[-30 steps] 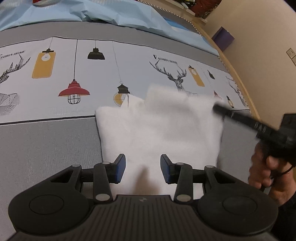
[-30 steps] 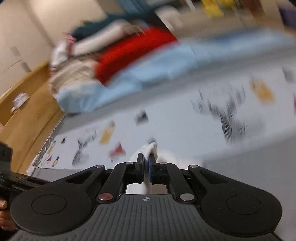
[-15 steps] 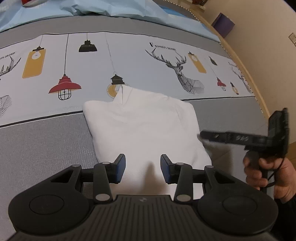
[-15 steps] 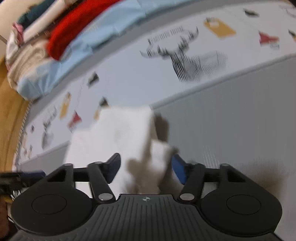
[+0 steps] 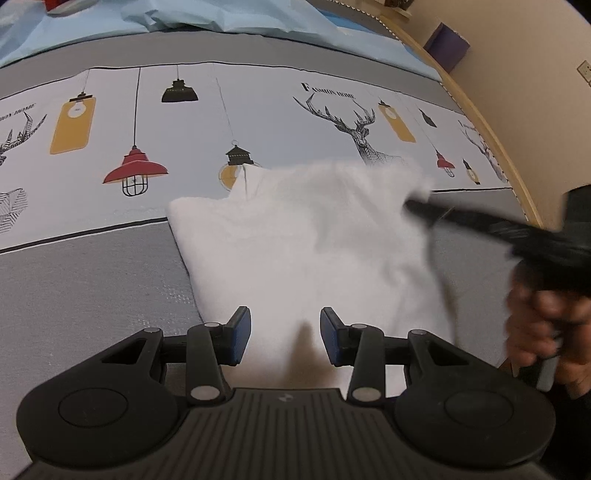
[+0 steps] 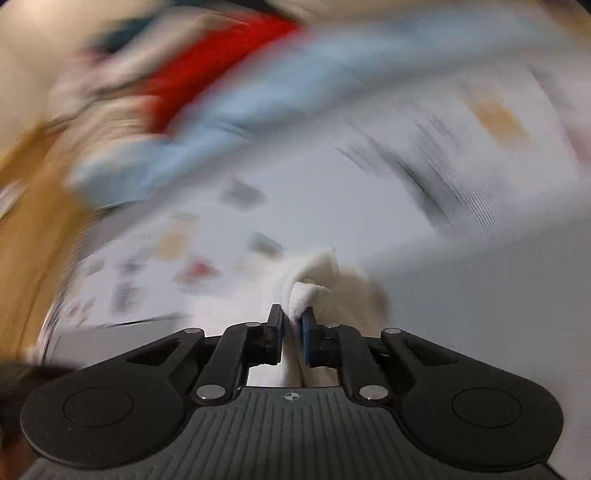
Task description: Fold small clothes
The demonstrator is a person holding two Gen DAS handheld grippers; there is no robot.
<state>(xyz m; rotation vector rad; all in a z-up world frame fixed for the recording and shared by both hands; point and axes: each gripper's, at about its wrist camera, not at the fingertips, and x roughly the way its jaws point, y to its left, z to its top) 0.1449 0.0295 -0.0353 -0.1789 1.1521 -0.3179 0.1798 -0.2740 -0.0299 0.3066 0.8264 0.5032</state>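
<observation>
On the bedspread [image 5: 110,280], right gripper [image 6: 292,320] pinches the white garment [image 5: 295,243]; left gripper [image 5: 285,332] gapes empty.

A bed [image 5: 92,288] filled the left wrist view, its cover grey with a pale printed band [image 5: 258,122] of hanging lamps and line-drawn stags. A red lamp print [image 5: 135,171] sat near a black lantern print [image 5: 240,155]. Rumpled light blue bedding [image 5: 184,18] lay along the far edge. A purple box [image 5: 447,46] stood by the beige wall [image 5: 535,92]. In the blurred right wrist view, something red [image 6: 207,70] lay above blue bedding.
</observation>
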